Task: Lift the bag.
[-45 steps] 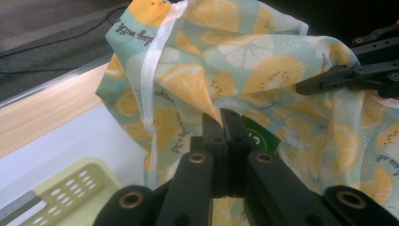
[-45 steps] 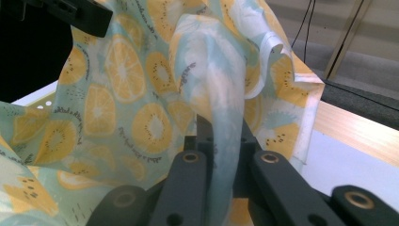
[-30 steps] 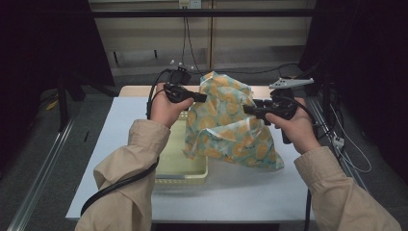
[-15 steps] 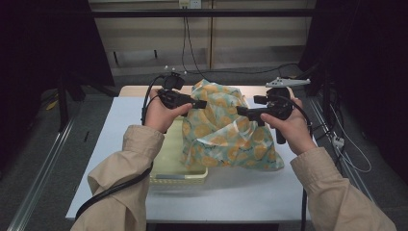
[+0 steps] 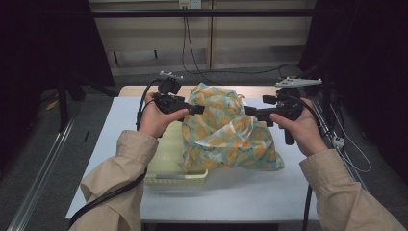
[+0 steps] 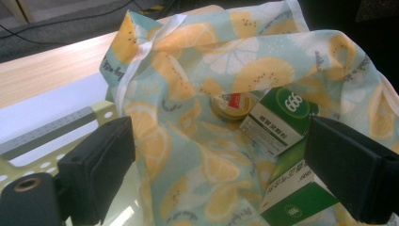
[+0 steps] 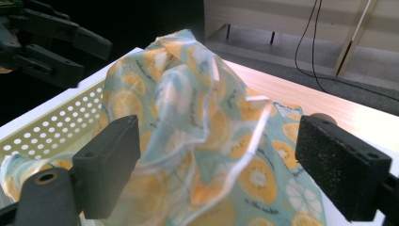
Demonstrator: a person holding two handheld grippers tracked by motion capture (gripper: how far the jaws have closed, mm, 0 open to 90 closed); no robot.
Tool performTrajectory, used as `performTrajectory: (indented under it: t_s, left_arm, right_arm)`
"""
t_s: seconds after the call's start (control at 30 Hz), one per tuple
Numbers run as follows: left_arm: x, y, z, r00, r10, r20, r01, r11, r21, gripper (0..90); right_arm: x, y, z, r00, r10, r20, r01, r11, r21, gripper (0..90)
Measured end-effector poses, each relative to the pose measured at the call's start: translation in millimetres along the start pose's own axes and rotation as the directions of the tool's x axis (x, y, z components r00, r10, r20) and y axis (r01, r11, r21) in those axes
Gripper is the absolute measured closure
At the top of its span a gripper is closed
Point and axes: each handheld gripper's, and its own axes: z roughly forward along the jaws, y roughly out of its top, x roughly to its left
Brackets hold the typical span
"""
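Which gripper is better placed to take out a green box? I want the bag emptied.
Left, probably. The left gripper looks into the bag, its open jaws flanking the green boxes; the right gripper faces closed fabric.

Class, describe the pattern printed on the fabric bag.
Orange citrus slices on pale teal bag; clearest in left gripper view.

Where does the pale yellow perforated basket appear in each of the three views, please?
High view: basket left of centre, partly under the citrus-print bag.
Left gripper view: lower-left, its rim behind the left jaw.
Right gripper view: its left wall, left of the bag.
Shared landmark: the bag, draped over the basket's side.
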Motion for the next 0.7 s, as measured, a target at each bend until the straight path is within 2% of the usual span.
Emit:
performTrajectory:
  t_s: [0.23,0.3,0.4,0.47,0.6,0.7]
  left_arm:
    - [2.1,-8.9,-9.5,0.9999,0.015,0.002,-0.015,0.9998,-0.014,7.0]
    - [3.3,-11.9,-11.1,0.9997,0.021,0.015,-0.021,0.9996,-0.018,6.8]
    - [5.3,-16.0,-12.4,0.9997,0.024,0.011,-0.024,0.9997,-0.005,6.2]
    - [6.3,-19.3,-13.1,0.9997,0.022,0.014,-0.022,0.9997,-0.012,6.2]
    - [5.3,-26.8,-15.4,0.9973,0.062,0.039,-0.062,0.9978,-0.023,6.1]
    - [4.3,-31.9,-17.2,0.9959,0.081,0.039,-0.080,0.9966,-0.019,5.8]
  right_arm:
    - [-10.4,-13.8,-7.8,0.9997,0.018,0.018,-0.018,1.000,0.012,14.3]
    - [-11.9,-17.5,-8.4,0.9996,0.014,0.023,-0.014,1.000,0.018,14.4]
    - [-12.5,-21.9,-7.9,0.9997,0.013,0.021,-0.013,1.000,0.025,14.4]
    - [-12.6,-24.0,-7.4,0.9997,0.008,0.022,-0.009,1.000,0.026,14.3]
    - [-11.7,-30.4,-7.7,0.9999,0.001,0.014,-0.002,1.000,0.031,14.3]
    - [-11.5,-36.3,-8.1,0.9999,-0.009,0.014,0.009,0.999,0.035,14.3]
